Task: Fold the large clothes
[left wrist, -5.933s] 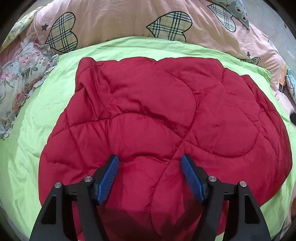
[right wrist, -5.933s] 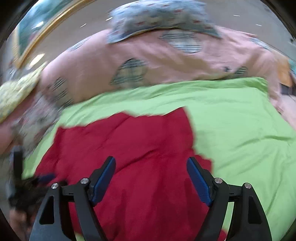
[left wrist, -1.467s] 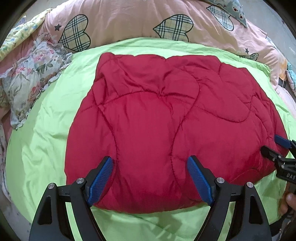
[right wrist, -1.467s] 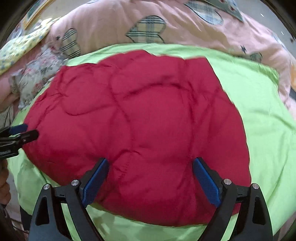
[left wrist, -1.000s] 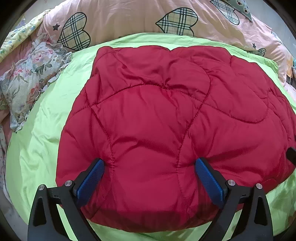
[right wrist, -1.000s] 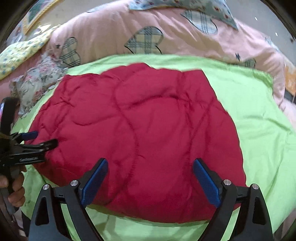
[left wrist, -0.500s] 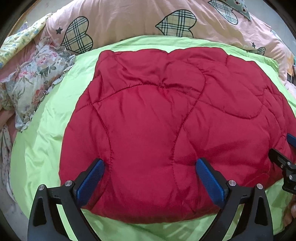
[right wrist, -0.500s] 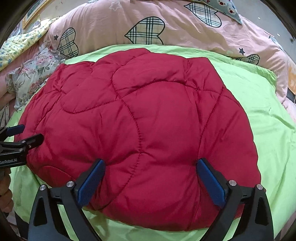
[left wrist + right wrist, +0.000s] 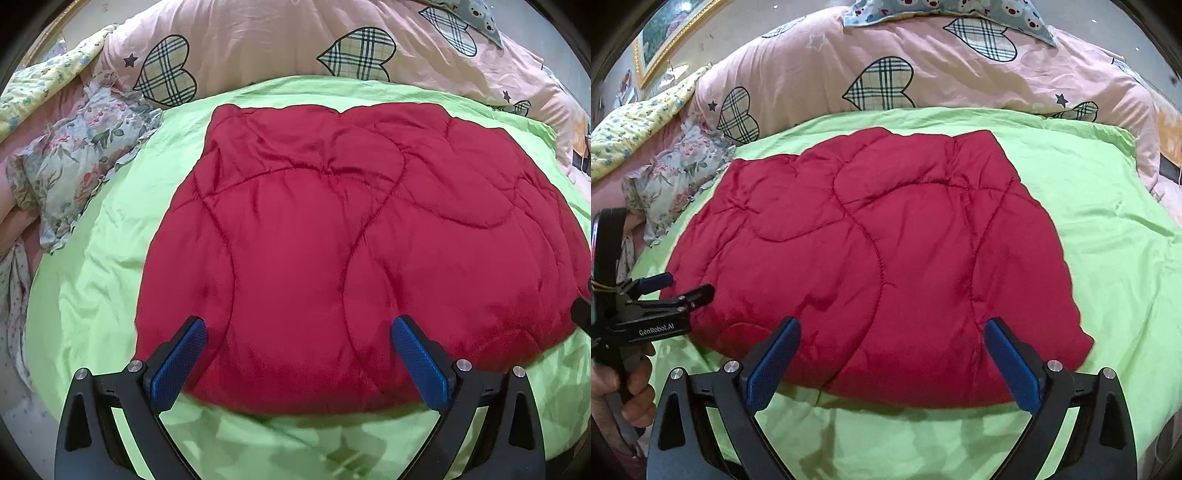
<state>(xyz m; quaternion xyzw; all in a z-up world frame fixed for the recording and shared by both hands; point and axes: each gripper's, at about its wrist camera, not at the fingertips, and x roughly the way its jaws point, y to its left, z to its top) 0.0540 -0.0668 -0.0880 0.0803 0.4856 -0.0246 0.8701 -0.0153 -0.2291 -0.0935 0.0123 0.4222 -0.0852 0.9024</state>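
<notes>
We are holding the left hand-held gripper (image 9: 295,354) and the right hand-held gripper (image 9: 888,354) just above the near edge of the red quilted padded garment (image 9: 354,236), and both are standing with their blue-padded fingers wide apart, gripping nothing. The garment is lying flat, as a compact bundle, in the middle of the light green bed sheet (image 9: 110,258), and we judge that it is already folded at least once, because its outline is short and thick. We are keeping both grippers low and near the front hem, probably so that we can either pinch this edge for one more fold or leave the garment as it is. In the right wrist view the left gripper is sitting beside the garment's left border, close but not clearly touching. Green sheet is showing free on all sides of the garment, most on the right. Beyond the far edge, the pink duvet with plaid hearts (image 9: 886,74) and the floral frilled pillow (image 9: 74,166) are limiting the room.
</notes>
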